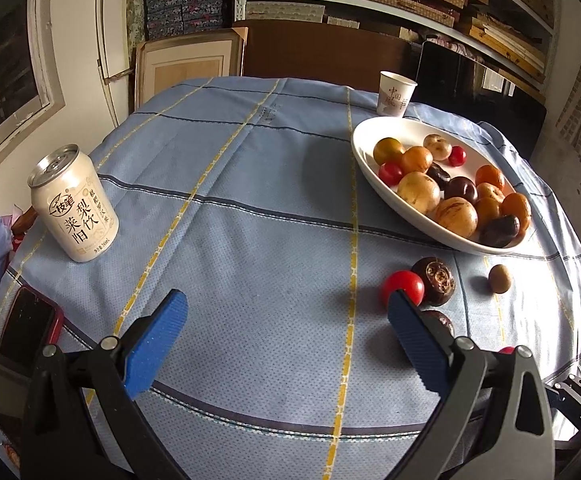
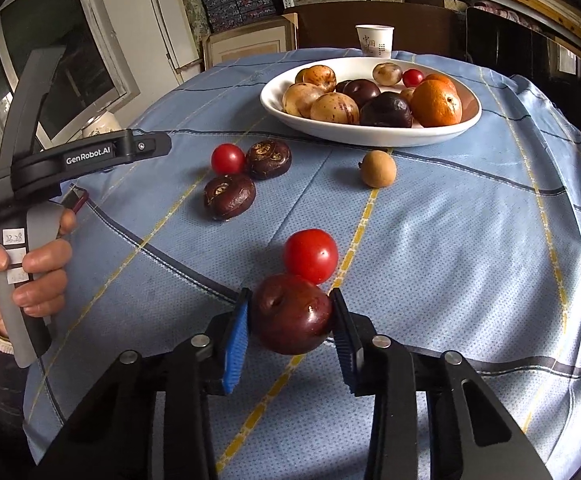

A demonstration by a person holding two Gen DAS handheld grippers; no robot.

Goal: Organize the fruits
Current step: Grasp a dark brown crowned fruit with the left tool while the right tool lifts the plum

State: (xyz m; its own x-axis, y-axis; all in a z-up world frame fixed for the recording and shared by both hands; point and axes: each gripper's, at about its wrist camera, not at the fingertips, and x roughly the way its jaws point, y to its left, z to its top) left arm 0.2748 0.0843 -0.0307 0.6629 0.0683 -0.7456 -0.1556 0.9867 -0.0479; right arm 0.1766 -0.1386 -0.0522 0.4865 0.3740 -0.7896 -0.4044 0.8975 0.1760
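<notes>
A white oval bowl (image 2: pixel 282 114) holds several fruits; it also shows in the left wrist view (image 1: pixel 364 164). My right gripper (image 2: pixel 288 322) is shut on a dark red plum (image 2: pixel 290 314) just above the cloth. A red tomato (image 2: pixel 310 255) lies right behind it. Further off lie two dark water chestnuts (image 2: pixel 229 195) (image 2: pixel 268 159), a small red tomato (image 2: pixel 227 159) and a tan longan (image 2: pixel 377 169). My left gripper (image 1: pixel 286 328) is open and empty over bare cloth, left of a tomato (image 1: pixel 404 284), a chestnut (image 1: pixel 436 280) and the longan (image 1: pixel 499 278).
A drink can (image 1: pixel 74 204) stands at the left. A phone in a red case (image 1: pixel 22 336) lies near the left edge. A paper cup (image 1: pixel 394 94) stands behind the bowl. The blue checked tablecloth (image 1: pixel 250 200) covers a round table.
</notes>
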